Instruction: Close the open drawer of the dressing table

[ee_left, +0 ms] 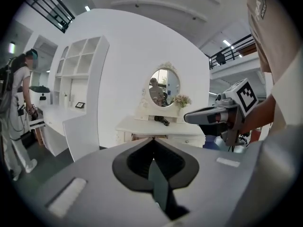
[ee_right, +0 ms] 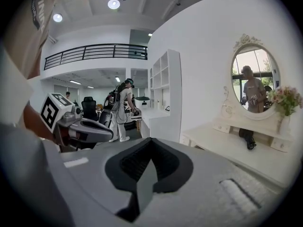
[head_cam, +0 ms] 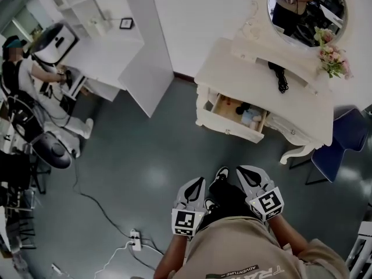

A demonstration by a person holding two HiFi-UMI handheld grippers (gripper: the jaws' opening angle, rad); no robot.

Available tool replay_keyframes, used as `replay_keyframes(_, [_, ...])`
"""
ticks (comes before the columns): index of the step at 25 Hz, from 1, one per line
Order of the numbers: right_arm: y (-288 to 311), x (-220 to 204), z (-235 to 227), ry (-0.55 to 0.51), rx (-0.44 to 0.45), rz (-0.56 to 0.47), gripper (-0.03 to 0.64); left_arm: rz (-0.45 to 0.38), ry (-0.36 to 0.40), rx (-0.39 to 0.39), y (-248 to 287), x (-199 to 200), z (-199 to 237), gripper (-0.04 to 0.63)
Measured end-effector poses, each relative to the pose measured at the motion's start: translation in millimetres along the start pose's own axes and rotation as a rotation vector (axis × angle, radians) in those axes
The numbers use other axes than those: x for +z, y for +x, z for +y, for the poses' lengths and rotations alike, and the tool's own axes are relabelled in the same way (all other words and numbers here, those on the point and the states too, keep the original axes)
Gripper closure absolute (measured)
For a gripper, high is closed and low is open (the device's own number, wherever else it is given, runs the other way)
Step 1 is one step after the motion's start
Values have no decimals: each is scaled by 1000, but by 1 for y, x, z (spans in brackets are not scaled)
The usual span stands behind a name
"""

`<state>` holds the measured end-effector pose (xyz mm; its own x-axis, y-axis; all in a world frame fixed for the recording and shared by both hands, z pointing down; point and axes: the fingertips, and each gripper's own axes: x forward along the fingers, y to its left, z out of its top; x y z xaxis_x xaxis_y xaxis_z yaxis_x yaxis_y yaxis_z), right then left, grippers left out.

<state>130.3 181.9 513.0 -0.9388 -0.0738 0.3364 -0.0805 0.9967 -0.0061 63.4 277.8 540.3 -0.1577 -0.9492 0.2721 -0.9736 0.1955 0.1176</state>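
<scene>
The white dressing table (head_cam: 232, 68) stands ahead at the upper right, well away from both grippers. Its left drawer (head_cam: 239, 116) is pulled out, with small items showing inside. My left gripper (head_cam: 200, 181) and right gripper (head_cam: 240, 169) hang side by side near my body over the grey floor, both shut and empty. In the left gripper view the jaws meet at the gripper (ee_left: 152, 139), and the dressing table (ee_left: 142, 125) lies beyond them. The drawer is mostly hidden there. The right gripper (ee_right: 150, 140) points past the dressing table (ee_right: 236, 150).
An oval mirror (head_cam: 306, 7), pink flowers (head_cam: 332, 58) and a black corded item (head_cam: 280, 75) sit on the table. A blue chair (head_cam: 343, 138) stands to its right. A white shelf unit (head_cam: 125, 45), a person (head_cam: 23, 74) and a power strip (head_cam: 135, 239) with cables are to the left.
</scene>
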Motion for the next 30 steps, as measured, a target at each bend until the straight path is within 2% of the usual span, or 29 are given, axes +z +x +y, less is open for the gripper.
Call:
replay_keyframes(5, [31,3,-18,27,3,-17,614,45,22,5,23,1,19,578])
replay_keyframes(8, [48,19,-38,12,-15,-41,614,62,37,-16,38,13,32,578])
replay_keyframes(12, [80,32,-68,-26,-66,-62,614,91,151,-83,78,31,51,578])
replay_keyframes(14, [90,32,-83,-10,-80,-57,614,79,176,-133,100,47,49,578])
replay_keyframes(20, [106,32,-132,39,-123,-57,614,63,158,-202,156,79,51,578])
replay_keyframes(25, [120,31,-160,50,-122,-61,614,106,118,-185,180,96,67,578])
replay_keyframes(30, [124,21,-191,188,-188,-76,614,103,65,-184,199,95,81,578])
